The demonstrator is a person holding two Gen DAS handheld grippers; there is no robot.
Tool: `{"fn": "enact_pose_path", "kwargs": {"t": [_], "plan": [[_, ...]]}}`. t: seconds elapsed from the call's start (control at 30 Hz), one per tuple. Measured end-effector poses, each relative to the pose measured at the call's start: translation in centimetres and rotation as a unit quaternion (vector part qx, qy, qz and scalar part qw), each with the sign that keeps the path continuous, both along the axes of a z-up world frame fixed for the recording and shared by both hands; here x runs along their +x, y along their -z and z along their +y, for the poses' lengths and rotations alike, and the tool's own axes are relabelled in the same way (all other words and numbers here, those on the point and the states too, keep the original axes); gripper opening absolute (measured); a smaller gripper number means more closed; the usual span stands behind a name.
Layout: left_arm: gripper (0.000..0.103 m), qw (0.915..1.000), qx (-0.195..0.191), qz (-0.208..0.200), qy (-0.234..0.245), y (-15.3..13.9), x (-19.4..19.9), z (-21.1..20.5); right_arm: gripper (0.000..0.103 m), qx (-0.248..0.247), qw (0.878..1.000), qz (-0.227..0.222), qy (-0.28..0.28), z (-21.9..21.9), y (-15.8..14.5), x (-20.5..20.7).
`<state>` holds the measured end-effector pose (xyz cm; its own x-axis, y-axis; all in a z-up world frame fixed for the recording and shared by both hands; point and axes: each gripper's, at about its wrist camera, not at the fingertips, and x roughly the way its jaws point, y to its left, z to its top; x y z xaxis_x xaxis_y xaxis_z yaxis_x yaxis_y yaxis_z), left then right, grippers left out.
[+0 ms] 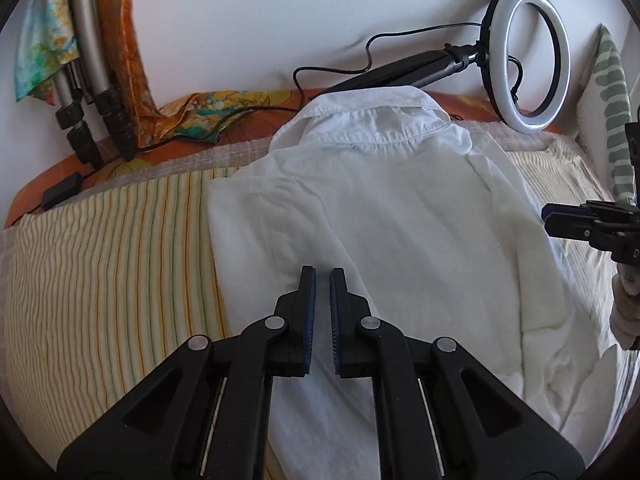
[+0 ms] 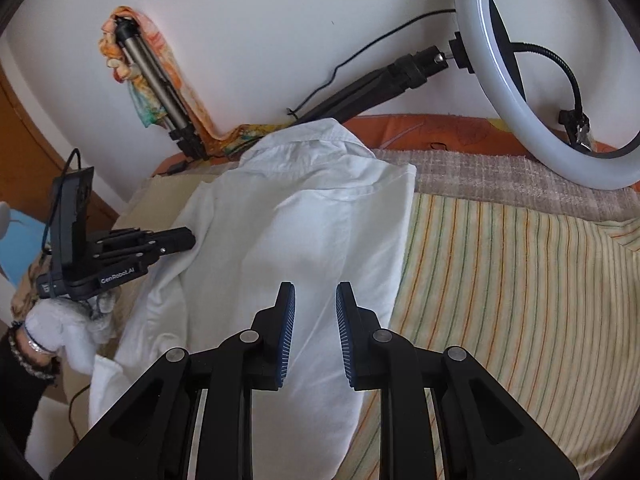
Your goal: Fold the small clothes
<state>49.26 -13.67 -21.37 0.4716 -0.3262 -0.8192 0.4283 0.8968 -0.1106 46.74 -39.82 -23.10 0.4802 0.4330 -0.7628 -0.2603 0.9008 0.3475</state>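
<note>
While both grippers hover unclenched, white shirt (image 1: 384, 208) lies collar-up, sleeves folded inward, wrinkled.

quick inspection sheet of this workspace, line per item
surface: bed with striped sheet, orange cover at the far edge
job's things: white shirt lying back up, collar toward the wall, partly folded
clutter: ring light on its stand lying by the collar; tripod draped in a patterned scarf
grippers: left gripper jaws nearly closed over the shirt, holding nothing; right gripper jaws open over the shirt, empty
cables: black cable from the ring light along the wall
surroundings: white wall
</note>
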Motion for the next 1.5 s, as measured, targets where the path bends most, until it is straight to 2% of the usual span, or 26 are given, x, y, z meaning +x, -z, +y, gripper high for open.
{"fn": "enact_pose_path", "kwargs": {"t": [0.1, 0.17, 0.2, 0.23, 0.27, 0.3, 0.37, 0.47, 0.6, 0.73, 0.77, 0.8, 0.83, 0.9, 0.97, 1.13, 1.33, 1.5], "plan": [[0.006, 0.9998, -0.018, 0.007, 0.006, -0.3, 0.2, 0.8, 0.019, -0.009, 1.0, 0.001, 0.003, -0.5, 0.3, 0.6], [0.007, 0.9992, -0.035, -0.016, -0.007, -1.6, 0.0, 2.4, 0.02, 0.002, 1.0, -0.006, 0.013, -1.5, -0.2, 0.8], [0.012, 0.9988, -0.039, -0.026, -0.013, -2.2, -0.1, 3.1, 0.026, 0.008, 1.0, -0.011, 0.02, -2.0, -0.4, 0.9], [0.021, 0.9984, -0.037, -0.037, -0.022, -2.6, 0.2, 3.8, 0.032, 0.012, 0.999, -0.017, 0.029, -2.6, -0.6, 1.1], [0.025, 0.9979, -0.03, -0.045, -0.036, -2.8, 0.6, 4.6, 0.047, 0.013, 0.999, -0.023, 0.04, -3.0, -0.8, 1.4], [0.031, 0.9975, -0.024, -0.044, -0.051, -2.6, 1.1, 5.3, 0.056, 0.014, 0.998, -0.028, 0.051, -3.5, -0.9, 1.7], [0.031, 0.9966, -0.035, -0.012, -0.073, -1.7, 2.5, 6.8, 0.056, 0.024, 0.998, -0.02, 0.061, -4.0, -0.4, 2.7], [0.031, 0.9953, -0.055, 0.015, -0.078, -0.7, 3.7, 7.2, 0.056, 0.038, 0.997, -0.007, 0.069, -4.2, 0.5, 4.0], [0.031, 0.9946, -0.073, 0.033, -0.067, 0.3, 5.1, 5.7, 0.056, 0.039, 0.997, -0.005, 0.063, -3.5, 1.2, 5.2], [0.031, 0.9968, -0.05, 0.019, -0.06, 0.3, 6.1, 4.0, 0.056, 0.035, 0.998, 0.001, 0.055, -2.6, 1.6, 6.3], [0.031, 0.9968, -0.049, 0.019, -0.061, 0.3, 6.5, 3.5, 0.055, 0.033, 0.998, 0.0, 0.054, -2.4, 1.7, 6.7], [0.024, 0.9968, -0.049, 0.016, -0.061, 0.3, 6.6, 3.2, 0.05, 0.033, 0.998, -0.002, 0.054, -2.2, 1.6, 6.8], [0.004, 0.997, -0.045, 0.012, -0.062, 0.3, 6.7, 2.9, 0.045, 0.035, 0.998, -0.003, 0.051, -2.0, 1.6, 7.0], [0.002, 0.9973, -0.041, 0.005, -0.061, 0.3, 6.6, 2.4, 0.001, 0.031, 0.999, 0.003, 0.042, -1.3, 1.8, 7.3], [0.0, 0.9975, -0.035, -0.01, -0.062, 0.1, 6.2, 2.3, 0.001, 0.014, 0.999, -0.006, 0.041, -0.7, 1.7, 7.2], [0.0, 0.9938, -0.075, -0.026, -0.078, -1.7, 5.7, 3.5, 0.0, 0.027, 0.997, -0.041, 0.054, -1.1, -0.4, 6.3], [0.0, 0.9908, -0.104, -0.048, -0.073, -4.7, 3.6, 4.5, 0.0, 0.024, 0.996, -0.074, 0.051, -1.8, -3.4, 4.5], [0.0, 0.9892, -0.111, -0.072, -0.064, -7.9, 0.8, 5.1, 0.0, 0.024, 0.994, -0.097, 0.047, -2.2, -5.9, 2.0]]}}
